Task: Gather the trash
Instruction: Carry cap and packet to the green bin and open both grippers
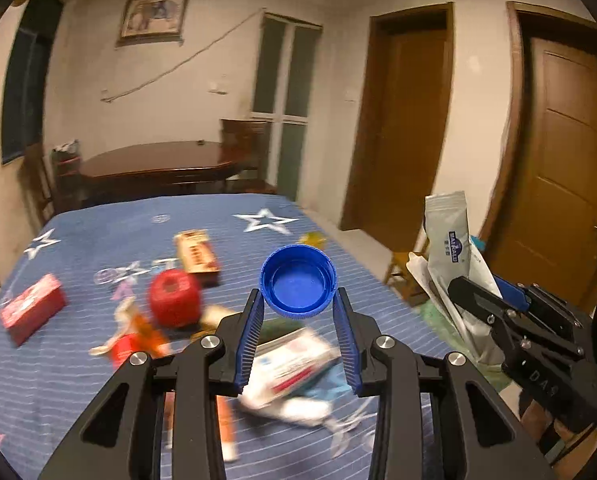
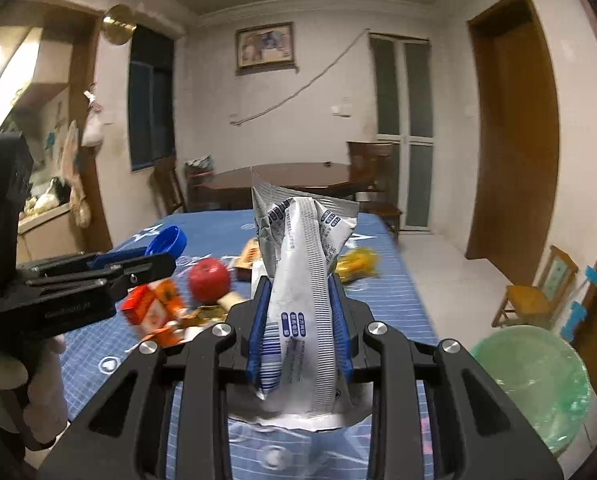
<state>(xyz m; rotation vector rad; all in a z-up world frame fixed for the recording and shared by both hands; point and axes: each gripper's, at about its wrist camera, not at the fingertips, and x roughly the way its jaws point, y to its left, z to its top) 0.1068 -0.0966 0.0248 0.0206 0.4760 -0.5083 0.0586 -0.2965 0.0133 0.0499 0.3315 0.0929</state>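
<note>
the left gripper (image 1: 298, 300) has its fingers closed narrow on one blue bottle cap (image 1: 297, 280), pinched at opposite rim edges and lifted above the table (image 1: 98, 220), while the right gripper (image 2: 300, 312) has its fingers clamped on one crumpled white pouch (image 2: 302, 280), standing upright between them. the step in hand looks like carrying both to the green-lined bin (image 2: 538, 380), which sits on the floor low to the right of the table. to do it well, keep the cap squeezed level, since a round rim held at the tips could pop out, and bring each gripper over the bin's mouth before letting go. left on the blue star cloth i count one red apple (image 1: 174, 298), one red box (image 1: 32, 308), one brown carton (image 1: 196, 256), one yellow wrapper (image 2: 356, 262) and a blurred heap of packets i cannot number.
</note>
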